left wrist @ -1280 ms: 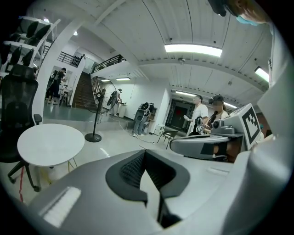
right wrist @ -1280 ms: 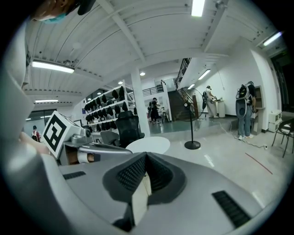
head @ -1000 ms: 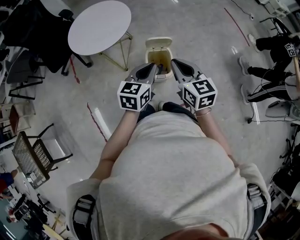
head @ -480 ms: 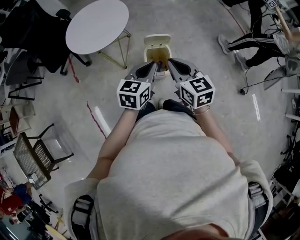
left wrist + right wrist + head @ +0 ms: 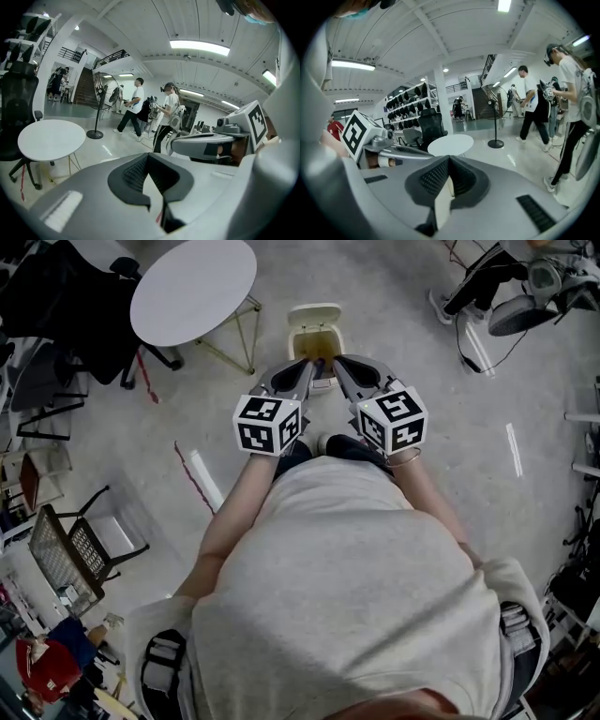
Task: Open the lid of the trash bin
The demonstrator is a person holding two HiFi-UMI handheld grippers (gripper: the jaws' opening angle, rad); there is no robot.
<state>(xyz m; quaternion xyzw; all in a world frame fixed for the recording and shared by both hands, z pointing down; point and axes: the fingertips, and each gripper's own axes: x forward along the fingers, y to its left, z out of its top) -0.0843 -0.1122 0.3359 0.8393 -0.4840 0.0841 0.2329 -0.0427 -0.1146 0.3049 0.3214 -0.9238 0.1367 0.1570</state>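
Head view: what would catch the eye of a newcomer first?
The left hand-held gripper and the right hand-held gripper, each topped with bold black-and-white square markers, fill the centre. Their tips hold a cream trash bin just beyond, its lid up. A round white table stands upper left.

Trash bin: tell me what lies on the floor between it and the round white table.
Only bare grey floor. The table has thin legs that splay toward the trash bin without reaching it. The head view shows this.
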